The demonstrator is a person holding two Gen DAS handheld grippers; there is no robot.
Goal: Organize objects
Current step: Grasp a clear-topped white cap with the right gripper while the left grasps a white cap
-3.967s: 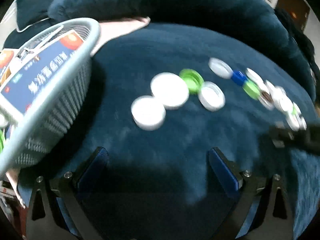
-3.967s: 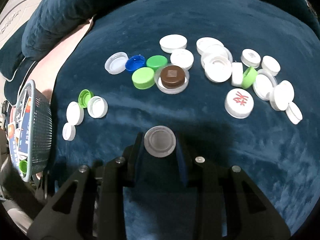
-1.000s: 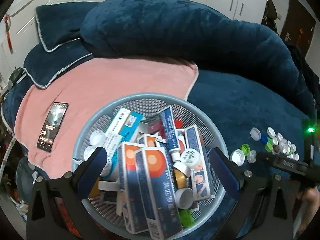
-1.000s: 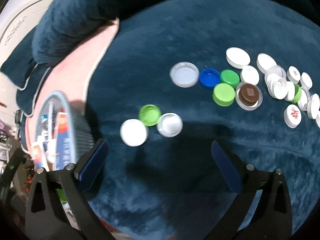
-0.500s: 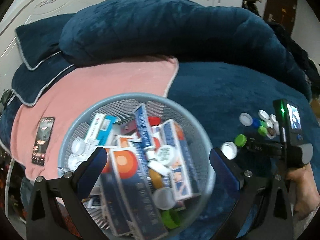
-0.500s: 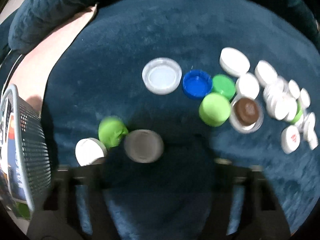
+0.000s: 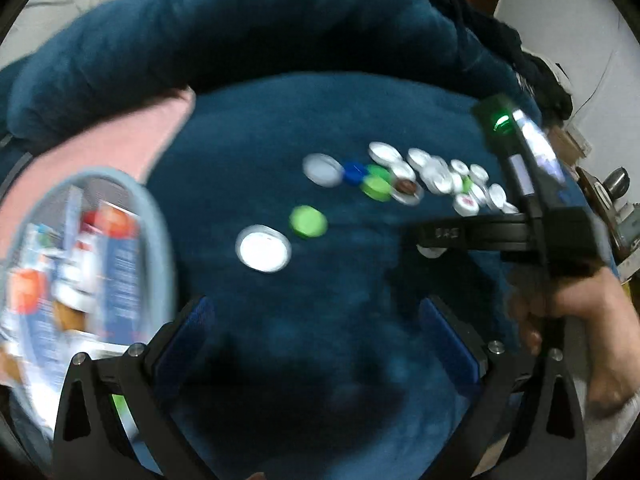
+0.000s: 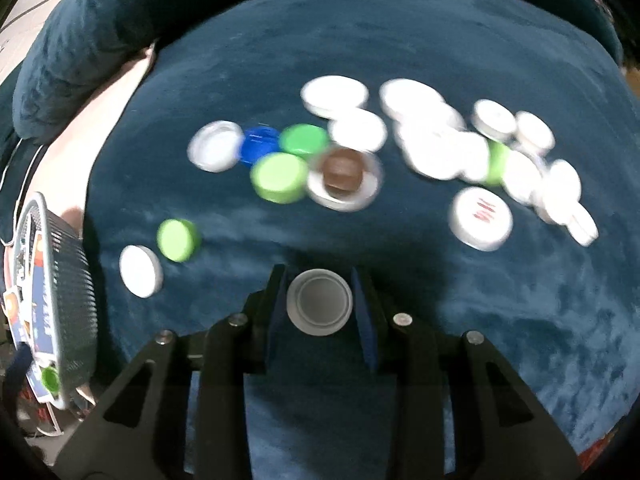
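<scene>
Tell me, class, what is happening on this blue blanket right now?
A person is sorting loose bottle caps off a dark blue plush blanket. The right hand-held gripper is shut on a round white plastic cap. The left hand-held gripper is open and empty beside the grey mesh basket of medicine boxes. Many caps still lie on the blanket.

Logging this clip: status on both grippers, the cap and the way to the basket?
Right gripper shut on white cap. Left gripper open, empty. Basket off to the left; two loose caps lie between.
</scene>
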